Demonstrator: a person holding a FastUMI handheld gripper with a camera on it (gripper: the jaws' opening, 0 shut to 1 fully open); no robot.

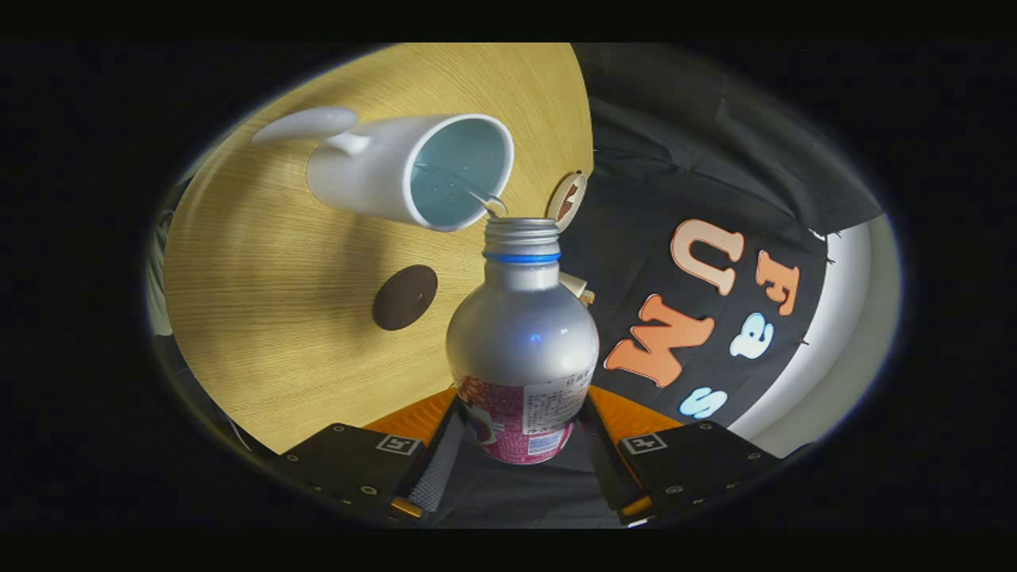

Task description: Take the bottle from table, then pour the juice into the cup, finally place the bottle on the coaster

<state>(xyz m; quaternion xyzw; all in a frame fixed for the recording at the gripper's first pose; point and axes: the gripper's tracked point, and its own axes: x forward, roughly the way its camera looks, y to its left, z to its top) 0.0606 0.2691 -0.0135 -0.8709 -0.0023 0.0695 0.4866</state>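
Pouring: gripper (520, 445) clamps the bottle (522, 349) between both fingers, tilted so its mouth feeds a thin stream into the cup (413, 168) at eleven o'clock; coaster (405, 297) waits at ten

Dim, warped edges, glare on bottle (522, 334)

A round wooden table (262, 334) stands against the black cloth wall (675, 159); a small round tag (566, 199) sits at the table's far edge.
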